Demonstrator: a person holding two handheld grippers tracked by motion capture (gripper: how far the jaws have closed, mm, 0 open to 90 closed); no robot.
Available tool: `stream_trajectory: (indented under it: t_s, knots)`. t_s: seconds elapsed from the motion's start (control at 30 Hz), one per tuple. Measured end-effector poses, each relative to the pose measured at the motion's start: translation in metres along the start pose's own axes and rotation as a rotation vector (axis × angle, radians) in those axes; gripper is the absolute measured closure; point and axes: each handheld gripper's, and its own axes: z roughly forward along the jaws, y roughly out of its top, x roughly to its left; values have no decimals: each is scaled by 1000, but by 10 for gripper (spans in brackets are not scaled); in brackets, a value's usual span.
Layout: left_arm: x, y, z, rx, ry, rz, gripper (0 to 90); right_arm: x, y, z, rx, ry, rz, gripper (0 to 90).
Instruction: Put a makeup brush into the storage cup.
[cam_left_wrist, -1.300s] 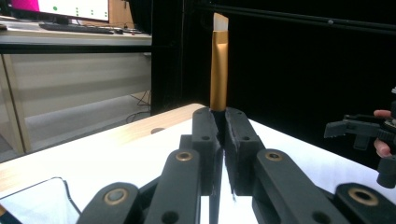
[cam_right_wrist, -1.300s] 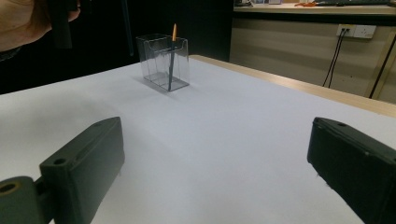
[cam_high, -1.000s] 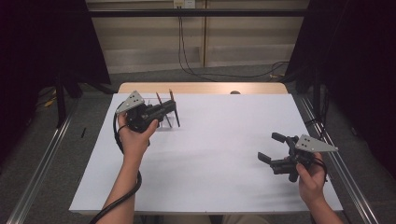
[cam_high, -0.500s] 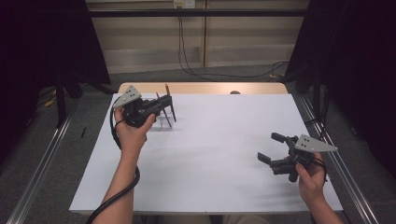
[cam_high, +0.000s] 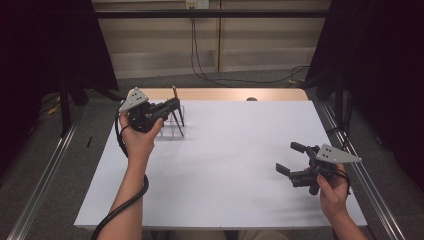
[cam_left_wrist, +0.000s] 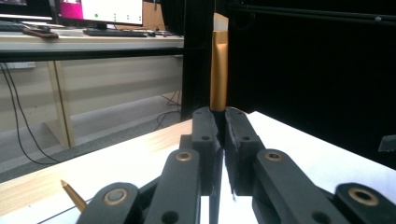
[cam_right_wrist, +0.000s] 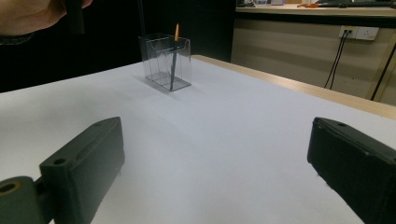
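High view: the left gripper (cam_high: 171, 106) is held above the far left part of the white table (cam_high: 225, 165), directly over a clear plastic pen holder (cam_high: 172, 127) that stands near the table's far edge. The jaws are pressed together on a slim brush (cam_high: 174, 93) with a gold-coloured upper section, which rises upright above the jaw tips. Dark thin shafts stand or lean in the pen holder below; their exact number cannot be made out at this resolution.

Left gripper view: the two black jaws meet around the brush (cam_left_wrist: 218, 65), gripping it at the dark part just below the gold section. The gold section stands nearly vertical and ends in a pale tip at the top. A second gold pointed tip (cam_left_wrist: 72, 195) shows at the lower left, below and beside the jaws.

Right gripper view: the jaws are spread wide apart with nothing between them, above bare table surface (cam_right_wrist: 224, 140). The pen holder (cam_right_wrist: 166, 61) stands well apart, toward the far side, with one dark shaft ending in an orange tip (cam_right_wrist: 176, 31) leaning inside it.

High view: the right gripper (cam_high: 289, 159) sits low near the table's right near corner, well apart from the pen holder, held in the person's right hand (cam_high: 334, 192).
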Motion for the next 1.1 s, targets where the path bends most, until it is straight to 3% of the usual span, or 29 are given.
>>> stream_trajectory:
  t_s: [0.6,0.8,1.1]
  knots:
    - [13,5,10,-1,74,16,837,0,1,-1,-11,2,2,34]
    - [14,8,16,-2,81,23,837,0,1,-1,-4,3,-4,34]
    - [20,1,24,3,111,14,836,2,2,0,-10,8,-4,34]
